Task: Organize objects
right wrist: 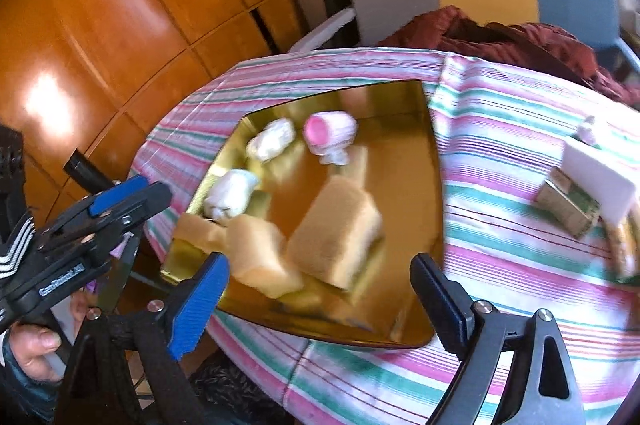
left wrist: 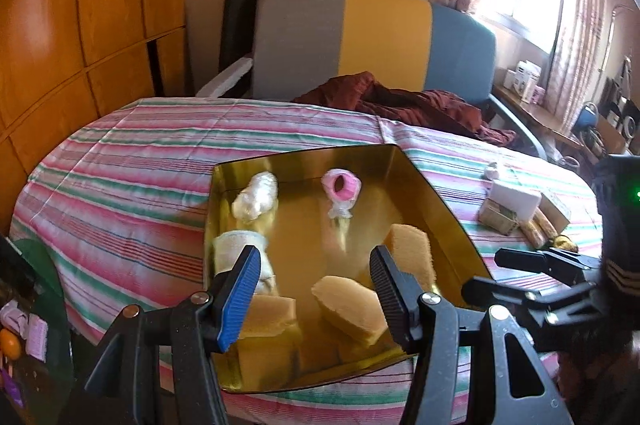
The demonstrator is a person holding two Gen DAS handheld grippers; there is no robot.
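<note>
A shiny gold tray (left wrist: 436, 197) (right wrist: 416, 225) lies on the striped tablecloth. It holds several yellow sponges (left wrist: 352, 309) (right wrist: 336, 237), two white wrapped bundles (left wrist: 256, 195) (right wrist: 272, 139) and a pink roll (left wrist: 342, 187) (right wrist: 330, 131). My left gripper (left wrist: 316, 289) is open and empty, above the tray's near part. It also shows in the right wrist view (right wrist: 120, 201) at the left. My right gripper (right wrist: 320, 309) is open and empty over the tray's near edge. It also shows in the left wrist view (left wrist: 520, 273) at the right.
To the right of the tray on the cloth lie a white block (left wrist: 514, 199) (right wrist: 600, 177), a small printed box (left wrist: 498, 219) (right wrist: 568, 207) and other small items. A chair (left wrist: 372, 41) with a dark red cloth (left wrist: 404, 101) stands behind the table. Wooden panels (left wrist: 80, 25) are at the left.
</note>
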